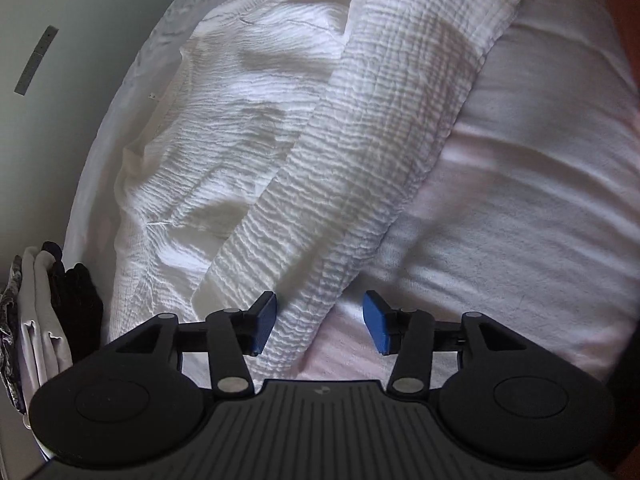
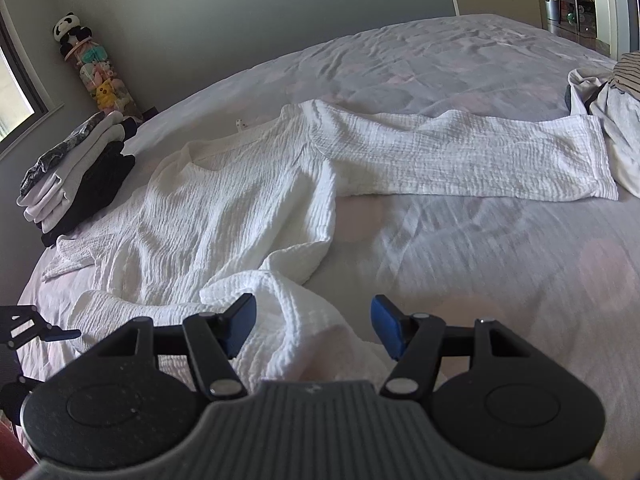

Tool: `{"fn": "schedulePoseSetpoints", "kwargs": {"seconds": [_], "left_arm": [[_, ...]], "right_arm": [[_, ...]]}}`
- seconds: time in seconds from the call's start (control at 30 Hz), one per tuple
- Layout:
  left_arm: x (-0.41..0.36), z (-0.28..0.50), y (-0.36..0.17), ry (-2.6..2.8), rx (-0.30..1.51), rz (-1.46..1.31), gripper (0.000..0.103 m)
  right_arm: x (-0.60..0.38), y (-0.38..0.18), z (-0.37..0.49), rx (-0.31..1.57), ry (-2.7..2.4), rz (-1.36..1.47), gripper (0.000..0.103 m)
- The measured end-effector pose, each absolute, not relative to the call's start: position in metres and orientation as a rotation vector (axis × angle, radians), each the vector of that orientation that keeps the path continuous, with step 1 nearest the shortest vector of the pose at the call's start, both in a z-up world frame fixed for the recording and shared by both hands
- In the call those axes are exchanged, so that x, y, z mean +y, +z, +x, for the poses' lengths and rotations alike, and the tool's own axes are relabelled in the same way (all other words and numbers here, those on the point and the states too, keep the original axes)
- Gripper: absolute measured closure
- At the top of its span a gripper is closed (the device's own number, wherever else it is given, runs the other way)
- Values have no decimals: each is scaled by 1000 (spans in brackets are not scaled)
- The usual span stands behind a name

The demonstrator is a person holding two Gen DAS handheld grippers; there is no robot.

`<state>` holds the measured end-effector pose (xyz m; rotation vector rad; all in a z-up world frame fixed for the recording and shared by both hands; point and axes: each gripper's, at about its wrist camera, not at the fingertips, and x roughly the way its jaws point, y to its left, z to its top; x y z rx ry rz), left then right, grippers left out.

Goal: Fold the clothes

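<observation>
A white crinkled long-sleeved garment [image 2: 224, 208] lies spread on the bed. One sleeve [image 2: 460, 156] stretches out to the right. In the left wrist view a sleeve [image 1: 380, 140] is folded across the garment's body [image 1: 240, 140]. Its cuff end runs down between the blue pads of my left gripper [image 1: 320, 326], whose jaws stand apart without pressing the cloth. My right gripper [image 2: 314, 330] hovers open over the bunched lower edge of the garment [image 2: 280, 304], and its pads are clear of the cloth. A black part of the left gripper [image 2: 40, 334] shows at the far left edge.
A stack of folded clothes [image 2: 76, 176] sits at the bed's left edge, also in the left wrist view [image 1: 52, 312]. A heap of unfolded clothes [image 2: 616, 120] lies at the right. The pale bed sheet [image 2: 480, 260] surrounds the garment. Soft toys [image 2: 92, 68] stand by the wall.
</observation>
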<state>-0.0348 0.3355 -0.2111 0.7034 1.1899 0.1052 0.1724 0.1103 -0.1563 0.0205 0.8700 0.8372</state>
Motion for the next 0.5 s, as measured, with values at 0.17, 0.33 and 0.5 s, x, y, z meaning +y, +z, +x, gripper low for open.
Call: {"fn": "schedulePoseSetpoints", "kwargs": {"seconds": [0.17, 0.33, 0.5], "left_arm": [[344, -19, -219, 185, 1160, 672, 48], [359, -10, -199, 253, 1122, 532, 85], [379, -14, -155, 293, 1092, 303, 89]], "right_arm": [[108, -160, 179, 894, 829, 63, 36], [108, -167, 188, 928, 806, 92, 36], [109, -170, 193, 948, 800, 110, 36]]}}
